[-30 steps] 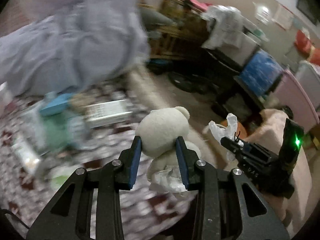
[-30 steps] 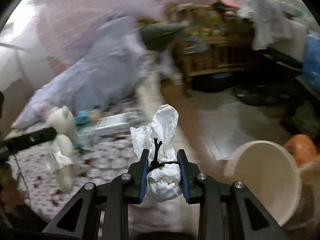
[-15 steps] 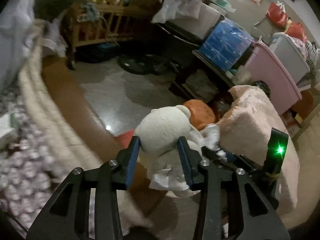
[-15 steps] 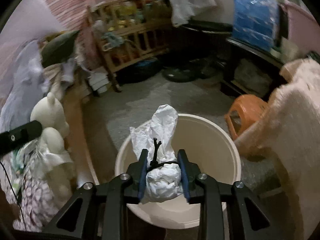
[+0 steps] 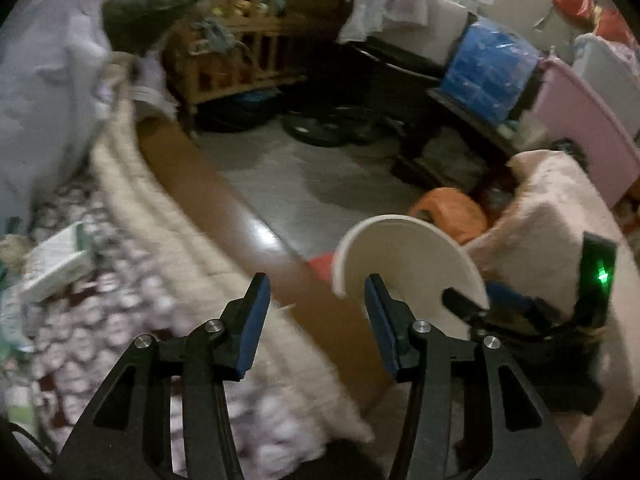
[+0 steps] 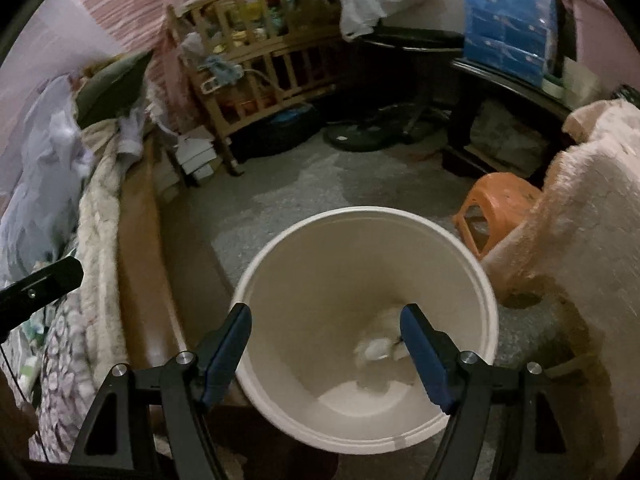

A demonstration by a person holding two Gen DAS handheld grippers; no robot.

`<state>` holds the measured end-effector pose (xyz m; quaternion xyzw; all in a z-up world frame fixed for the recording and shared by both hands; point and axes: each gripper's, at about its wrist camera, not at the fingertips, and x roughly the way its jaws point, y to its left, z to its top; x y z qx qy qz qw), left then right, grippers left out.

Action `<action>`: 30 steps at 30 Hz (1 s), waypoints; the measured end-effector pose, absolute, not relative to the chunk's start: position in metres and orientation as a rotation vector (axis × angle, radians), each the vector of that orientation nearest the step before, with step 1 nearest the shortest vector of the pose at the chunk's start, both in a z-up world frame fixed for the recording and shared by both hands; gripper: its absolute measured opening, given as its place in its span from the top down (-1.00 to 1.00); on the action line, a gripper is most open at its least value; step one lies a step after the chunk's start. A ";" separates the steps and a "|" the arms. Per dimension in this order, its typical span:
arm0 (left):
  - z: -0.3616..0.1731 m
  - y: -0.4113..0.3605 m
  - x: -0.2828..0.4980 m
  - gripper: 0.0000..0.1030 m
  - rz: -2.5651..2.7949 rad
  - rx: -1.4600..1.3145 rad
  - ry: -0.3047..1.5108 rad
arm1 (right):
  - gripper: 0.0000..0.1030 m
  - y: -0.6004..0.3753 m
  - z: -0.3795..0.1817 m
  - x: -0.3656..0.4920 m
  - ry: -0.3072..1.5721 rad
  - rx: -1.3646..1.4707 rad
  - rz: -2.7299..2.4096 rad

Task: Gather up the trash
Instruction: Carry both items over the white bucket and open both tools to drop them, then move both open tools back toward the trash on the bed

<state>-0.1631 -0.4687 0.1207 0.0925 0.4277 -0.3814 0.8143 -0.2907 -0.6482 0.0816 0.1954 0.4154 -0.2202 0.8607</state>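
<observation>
A white plastic bucket [image 6: 280, 280] stands on the floor beside the bed. Above its mouth my right gripper [image 6: 326, 314] has its jaws opening, with nothing between the pads. A blurred white lump of trash [image 6: 378, 348] is low inside the bucket. My left gripper [image 5: 316, 284] is over the bed's edge just left of the bucket [image 5: 404, 252]. Its jaws are opening and hold nothing. The white plush bear is not in view. One of the left gripper's fingers [image 6: 40, 284] shows at the left edge of the right wrist view.
The bed with a patterned sheet [image 5: 120, 320] and its brown wooden side rail [image 6: 136, 248] lie left. An orange stool [image 6: 496, 204] and a pink fluffy cover [image 6: 592, 216] stand right of the bucket. A wooden crib [image 6: 260, 60] and a fan base [image 6: 372, 132] sit farther back.
Both grippers swung from the bed to the bucket and opened. The tied white bag left the right gripper and dropped into the bucket. The plush bear is gone from the left gripper.
</observation>
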 end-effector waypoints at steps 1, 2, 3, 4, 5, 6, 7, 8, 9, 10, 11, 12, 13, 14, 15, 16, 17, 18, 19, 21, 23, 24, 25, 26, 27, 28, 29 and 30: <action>0.120 -0.461 -0.162 0.08 -0.790 0.198 0.909 | -0.45 -0.643 0.083 -0.289 0.872 0.402 -0.453; 0.118 -0.451 -0.161 0.08 -0.776 0.196 0.908 | -0.45 -0.636 0.086 -0.286 0.871 0.387 -0.446; 0.118 -0.443 -0.160 0.08 -0.765 0.190 0.906 | -0.45 -0.633 0.086 -0.284 0.868 0.379 -0.445; 0.117 -0.436 -0.159 0.08 -0.750 0.185 0.903 | -0.45 -0.629 0.088 -0.283 0.864 0.372 -0.444; 0.116 -0.429 -0.158 0.08 -0.734 0.184 0.901 | -0.45 -0.623 0.091 -0.281 0.856 0.370 -0.437; 0.116 -0.422 -0.157 0.08 -0.712 0.185 0.900 | -0.45 -0.619 0.092 -0.278 0.851 0.370 -0.429; 0.116 -0.415 -0.155 0.08 -0.693 0.184 0.898 | -0.45 -0.615 0.093 -0.276 0.851 0.370 -0.424; 0.115 -0.409 -0.154 0.08 -0.678 0.182 0.896 | -0.45 -0.611 0.094 -0.273 0.852 0.366 -0.417; 0.115 -0.403 -0.154 0.08 -0.668 0.182 0.892 | -0.45 -0.606 0.095 -0.270 0.854 0.360 -0.408; 0.116 -0.397 -0.154 0.08 -0.649 0.186 0.883 | -0.45 -0.603 0.096 -0.269 0.855 0.355 -0.402; 0.116 -0.391 -0.155 0.08 -0.634 0.189 0.875 | -0.45 -0.597 0.099 -0.265 0.856 0.347 -0.396; 0.118 -0.388 -0.155 0.08 -0.617 0.192 0.864 | -0.45 -0.593 0.100 -0.264 0.855 0.345 -0.392; 0.119 -0.381 -0.156 0.08 -0.599 0.195 0.853 | -0.45 -0.588 0.102 -0.262 0.852 0.343 -0.383; 0.121 -0.374 -0.156 0.08 -0.582 0.197 0.845 | -0.45 -0.581 0.105 -0.259 0.846 0.342 -0.370; 0.122 -0.366 -0.156 0.08 -0.559 0.197 0.835 | -0.45 -0.576 0.107 -0.257 0.841 0.339 -0.359; 0.122 -0.360 -0.156 0.08 -0.546 0.196 0.830 | -0.45 -0.568 0.110 -0.254 0.838 0.330 -0.344; 0.123 -0.354 -0.155 0.08 -0.532 0.194 0.827 | -0.45 -0.561 0.112 -0.250 0.838 0.322 -0.331; 0.124 -0.346 -0.154 0.08 -0.515 0.188 0.824 | -0.45 -0.556 0.113 -0.248 0.838 0.318 -0.323; 0.124 -0.341 -0.153 0.08 -0.503 0.185 0.822 | -0.45 -0.550 0.115 -0.245 0.836 0.314 -0.311; 0.126 -0.327 -0.151 0.08 -0.471 0.179 0.816 | -0.45 -0.535 0.118 -0.239 0.831 0.305 -0.280; 0.127 -0.316 -0.150 0.08 -0.452 0.173 0.810 | -0.45 -0.521 0.122 -0.232 0.826 0.290 -0.253; 0.128 -0.309 -0.149 0.08 -0.441 0.170 0.807 | -0.45 -0.515 0.123 -0.230 0.824 0.285 -0.247; 0.129 -0.303 -0.149 0.08 -0.428 0.165 0.802 | -0.45 -0.507 0.126 -0.226 0.822 0.277 -0.233; 0.130 -0.296 -0.148 0.08 -0.416 0.162 0.798 | -0.45 -0.502 0.127 -0.225 0.820 0.273 -0.223; 0.131 -0.293 -0.148 0.08 -0.409 0.160 0.796 | -0.45 -0.495 0.129 -0.222 0.817 0.269 -0.210; 0.131 -0.287 -0.148 0.08 -0.399 0.157 0.793 | -0.45 -0.491 0.131 -0.221 0.815 0.266 -0.202; 0.132 -0.284 -0.147 0.08 -0.391 0.154 0.792 | -0.45 -0.485 0.133 -0.218 0.812 0.260 -0.192; 0.132 -0.279 -0.147 0.08 -0.383 0.151 0.791 | -0.45 -0.480 0.134 -0.217 0.812 0.254 -0.185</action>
